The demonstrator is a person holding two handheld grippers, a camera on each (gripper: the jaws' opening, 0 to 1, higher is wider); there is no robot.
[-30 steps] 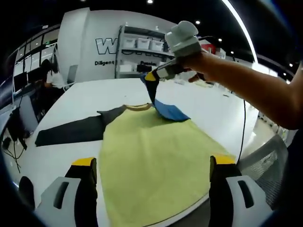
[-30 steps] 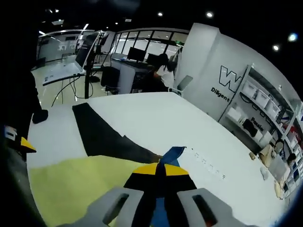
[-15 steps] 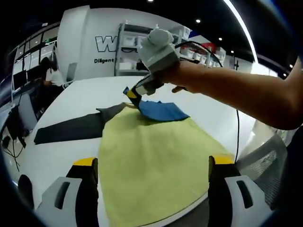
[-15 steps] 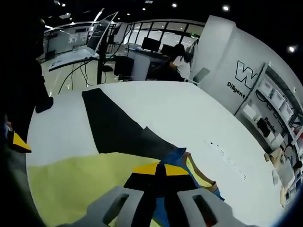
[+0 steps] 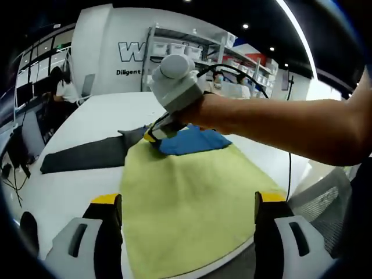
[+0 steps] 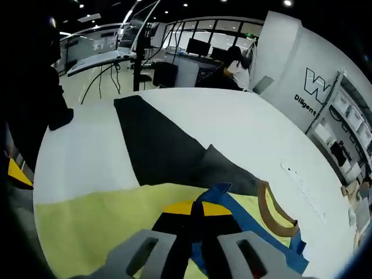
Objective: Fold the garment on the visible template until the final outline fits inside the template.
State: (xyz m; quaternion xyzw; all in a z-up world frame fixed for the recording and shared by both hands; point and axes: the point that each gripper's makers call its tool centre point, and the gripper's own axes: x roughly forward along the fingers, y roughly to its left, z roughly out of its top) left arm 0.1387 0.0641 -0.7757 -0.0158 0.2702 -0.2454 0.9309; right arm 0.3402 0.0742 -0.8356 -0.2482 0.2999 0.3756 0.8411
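While right hand-held gripper (image 6: pixel 195 210) stays clamped on blue sleeve (image 5: pixel 192 140), sleeve now lies low across yellow garment body (image 5: pixel 186 197), carried in from its raised spot a second ago. Garment spread on white desk (image 5: pixel 70 186); black sleeve (image 5: pixel 84 156) unfolded, stretched outward. Left hand-held gripper (image 5: pixel 183 200) jaws apart, empty, at hem. Judgement: first sleeve fold nearly laid; black sleeve next.

Both grippers are showing grey bodies, black jaws with yellow tips (left gripper (image 5: pixel 185 200), right gripper (image 6: pixel 195 208)).
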